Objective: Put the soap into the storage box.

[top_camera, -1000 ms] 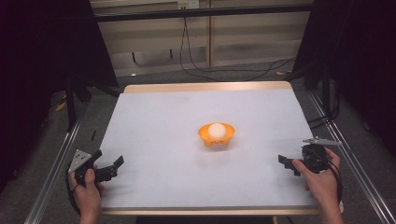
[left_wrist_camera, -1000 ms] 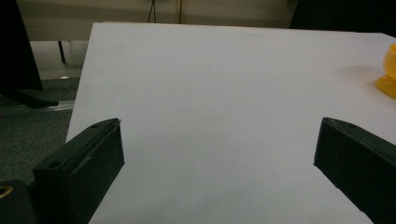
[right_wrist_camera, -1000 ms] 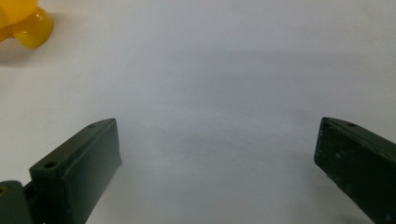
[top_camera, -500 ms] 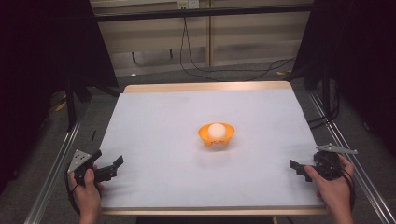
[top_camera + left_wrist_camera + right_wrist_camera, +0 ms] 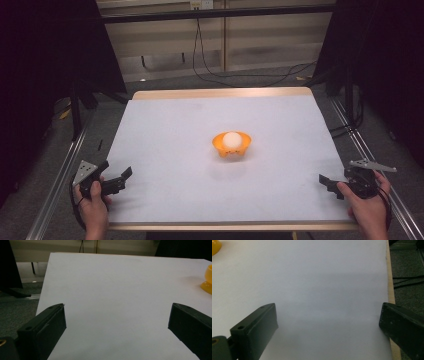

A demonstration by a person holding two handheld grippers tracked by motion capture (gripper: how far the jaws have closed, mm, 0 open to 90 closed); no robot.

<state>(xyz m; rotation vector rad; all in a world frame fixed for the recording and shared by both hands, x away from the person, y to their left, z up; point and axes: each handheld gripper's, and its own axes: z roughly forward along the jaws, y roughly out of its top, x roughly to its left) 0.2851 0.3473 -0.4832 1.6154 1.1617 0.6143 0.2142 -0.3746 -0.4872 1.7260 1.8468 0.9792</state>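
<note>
An orange bowl (image 5: pixel 233 147) holding a white ball (image 5: pixel 231 139) stands near the middle of the white table (image 5: pixel 200 120). My left gripper (image 5: pixel 120 180) rests at the table's front left corner, jaws wide apart and nothing between them. The bowl's edge (image 5: pixel 208 280) shows at the far right of the left gripper view. My right gripper (image 5: pixel 330 184) is at the front right corner, also open and empty. A sliver of the orange bowl (image 5: pixel 215 246) sits at the top left of the right gripper view.
A metal rail (image 5: pixel 60 175) runs along the left of the table and another rail (image 5: pixel 370 160) along the right. Black cables (image 5: pixel 240 75) lie on the floor beyond the far edge. Dark curtains hang on both sides.
My right gripper has drawn back toward the front right corner and away from the bowl. The left gripper has barely moved.
</note>
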